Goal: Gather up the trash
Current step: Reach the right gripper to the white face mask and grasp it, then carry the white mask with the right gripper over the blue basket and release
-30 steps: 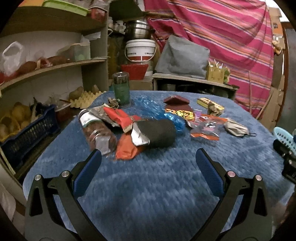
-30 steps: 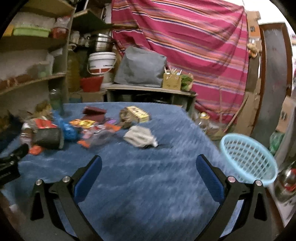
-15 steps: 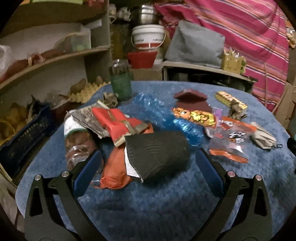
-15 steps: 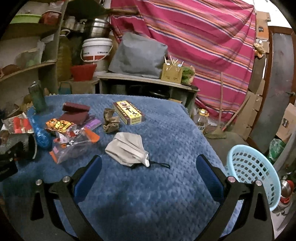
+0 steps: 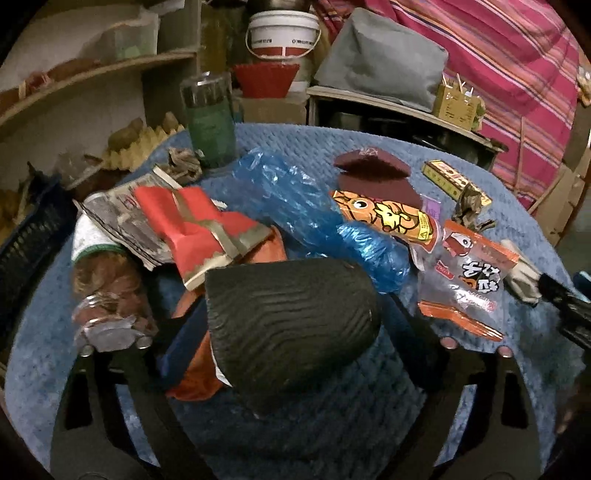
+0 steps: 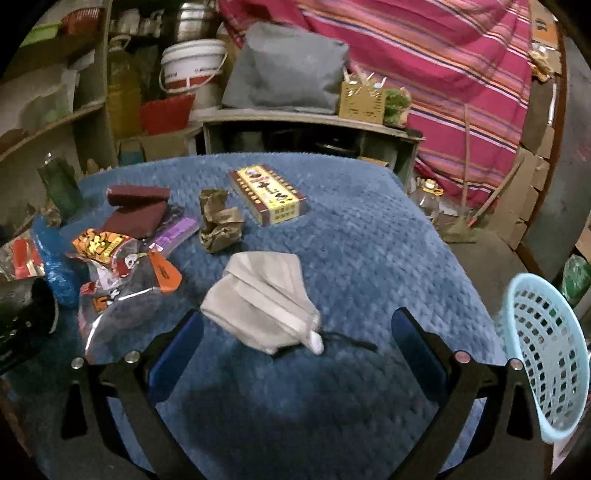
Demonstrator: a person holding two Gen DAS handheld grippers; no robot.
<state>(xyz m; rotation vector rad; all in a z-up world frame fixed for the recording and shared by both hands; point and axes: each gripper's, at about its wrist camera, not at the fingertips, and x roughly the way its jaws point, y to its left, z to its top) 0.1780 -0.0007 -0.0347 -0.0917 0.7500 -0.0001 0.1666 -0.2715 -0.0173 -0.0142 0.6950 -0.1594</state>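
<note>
Two grippers are working over a blue quilted table (image 6: pixel 369 229) strewn with trash. The left gripper (image 5: pixel 288 325) is standing with its blue-padded fingers (image 5: pixel 181 343) spread wide on either side of a black ribbed cup (image 5: pixel 291 328) lying on its side; whether the pads are touching it cannot be told. Just beyond the cup are lying a red and gold wrapper (image 5: pixel 195 225), a crumpled blue plastic bag (image 5: pixel 314 218), an orange snack packet (image 5: pixel 388 218) printed with a cartoon face, and a clear and orange packet (image 5: pixel 469 280) bearing bold black characters too blurred to read. A green jar (image 5: pixel 210 118) is standing upright at the far edge. On a shelf behind, a white bucket (image 5: pixel 282 35) is showing red and dark lettering that is not legible.

The right gripper (image 6: pixel 295 343) is hovering with fingers wide apart, a grey face mask (image 6: pixel 262 299) lying between them. Farther off are sitting a yellow box (image 6: pixel 267 194) with unreadable print and a crumpled brown paper (image 6: pixel 218 225). A light blue basket (image 6: pixel 546 354) is standing off the table's right edge.
</note>
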